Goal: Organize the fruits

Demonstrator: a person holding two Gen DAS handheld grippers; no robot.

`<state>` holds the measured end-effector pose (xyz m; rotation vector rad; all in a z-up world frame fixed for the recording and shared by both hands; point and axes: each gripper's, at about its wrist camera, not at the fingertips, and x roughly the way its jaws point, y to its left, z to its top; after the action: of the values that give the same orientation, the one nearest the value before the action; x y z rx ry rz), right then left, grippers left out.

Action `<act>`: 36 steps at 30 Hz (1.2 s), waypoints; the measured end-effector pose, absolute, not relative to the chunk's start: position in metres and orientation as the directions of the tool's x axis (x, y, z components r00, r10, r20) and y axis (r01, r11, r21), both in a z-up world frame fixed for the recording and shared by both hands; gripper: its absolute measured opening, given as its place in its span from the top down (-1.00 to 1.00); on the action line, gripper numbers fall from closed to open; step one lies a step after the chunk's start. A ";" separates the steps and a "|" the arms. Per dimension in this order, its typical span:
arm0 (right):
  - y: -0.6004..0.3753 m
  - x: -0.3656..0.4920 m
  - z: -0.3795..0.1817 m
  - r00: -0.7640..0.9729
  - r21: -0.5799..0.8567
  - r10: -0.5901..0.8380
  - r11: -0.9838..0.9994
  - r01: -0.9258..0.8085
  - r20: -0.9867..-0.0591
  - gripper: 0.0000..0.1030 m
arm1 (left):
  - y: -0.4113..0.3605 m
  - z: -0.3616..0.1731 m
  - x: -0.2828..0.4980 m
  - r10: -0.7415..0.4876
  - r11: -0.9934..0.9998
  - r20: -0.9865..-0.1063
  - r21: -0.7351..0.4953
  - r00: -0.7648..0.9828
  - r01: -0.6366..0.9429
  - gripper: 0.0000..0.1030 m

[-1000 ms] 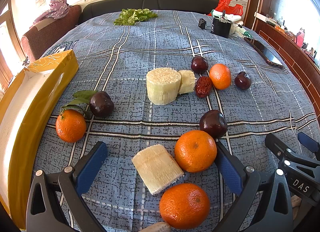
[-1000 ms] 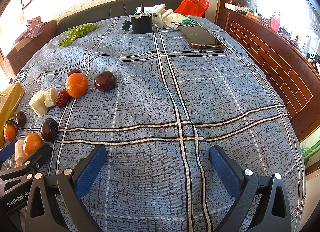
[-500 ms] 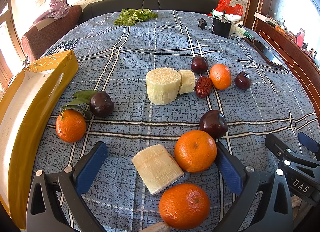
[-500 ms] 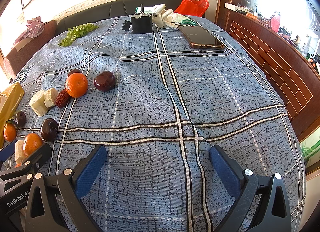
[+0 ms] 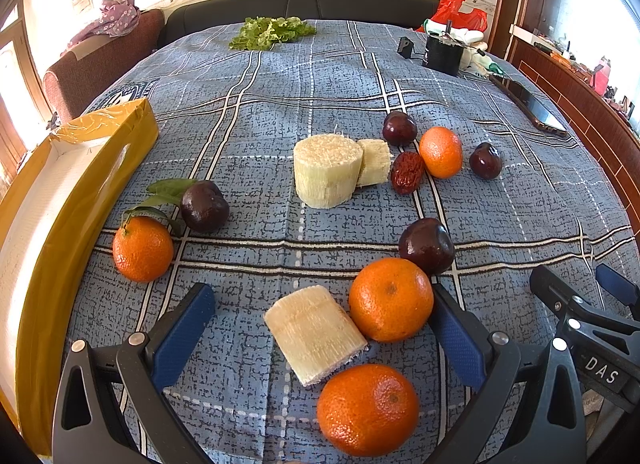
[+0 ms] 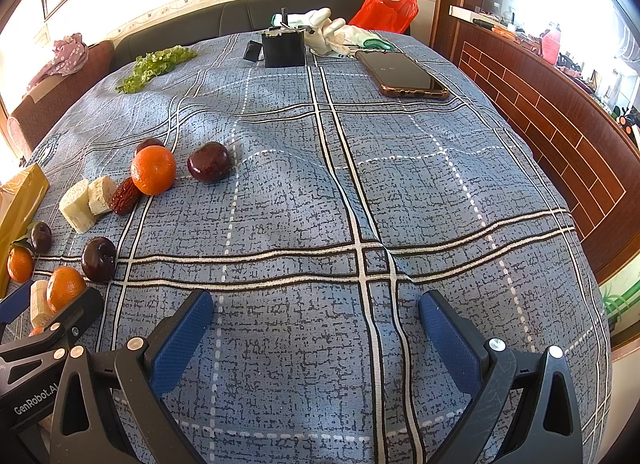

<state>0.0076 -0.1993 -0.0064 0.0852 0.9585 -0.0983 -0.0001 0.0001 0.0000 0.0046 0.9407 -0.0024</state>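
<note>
Between the spread blue pads of the left gripper (image 5: 320, 324) lie a cut piece of sugarcane (image 5: 314, 334) and a tangerine (image 5: 391, 299) touching its right side, with a second tangerine (image 5: 368, 409) nearer the camera; the jaws stand wide apart and grip nothing. Just behind the first tangerine sits a dark plum (image 5: 426, 245). Farther up the blue plaid cloth (image 5: 280, 112) a thick sugarcane stub (image 5: 325, 170) stands upright against a smaller stub (image 5: 375, 162), and beside them to the right lie a red date (image 5: 407, 177), a third tangerine (image 5: 441, 152) and two more plums (image 5: 399, 128) (image 5: 485, 160). To the left a leafy tangerine (image 5: 143, 248) rests beside another plum (image 5: 204, 206), near the wall of a yellow cardboard box (image 5: 100, 168) whose white inside shows no fruit. Over on the right, the right gripper (image 6: 316, 338) hangs above bare cloth, its jaws likewise spread and holding nothing; the fruit lies well to its left. At the far end of the cloth sit lettuce leaves (image 6: 154, 66), a black box (image 6: 283, 49), white gloves (image 6: 326, 34), and a phone (image 6: 402, 74) lying flat in a brown case, with a red plastic bag (image 6: 386, 8) behind.
</note>
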 end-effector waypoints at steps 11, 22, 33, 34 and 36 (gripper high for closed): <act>-0.199 0.008 -0.007 0.571 0.028 -0.046 0.992 0.121 -0.820 -1.00 | 0.000 0.001 -0.015 -0.010 1.000 -0.833 0.008 0.553 0.030 -1.00; -0.202 0.000 -0.007 0.521 0.031 -0.036 0.992 0.120 -0.853 -1.00 | 0.035 0.028 -0.069 -0.255 0.967 -0.804 -0.204 0.538 0.153 -0.62; -0.202 -0.025 0.012 0.561 0.131 0.068 0.989 0.073 -0.825 -0.80 | 0.169 0.122 -0.126 -0.142 0.971 -0.586 -0.239 0.798 -0.002 -0.62; -0.200 -0.028 0.018 0.578 0.162 0.099 0.985 0.058 -0.810 -0.78 | 0.173 0.125 -0.126 -0.143 0.971 -0.577 -0.239 0.804 0.001 -0.62; -0.191 -0.034 0.030 0.607 0.220 0.171 0.976 0.007 -0.776 -0.74 | 0.177 0.128 -0.124 -0.153 0.970 -0.559 -0.242 0.815 0.017 -0.62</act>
<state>-0.0338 -0.1910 0.0296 0.2088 0.9153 0.0954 -0.1241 0.1772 0.1283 -0.2314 0.6128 -0.0915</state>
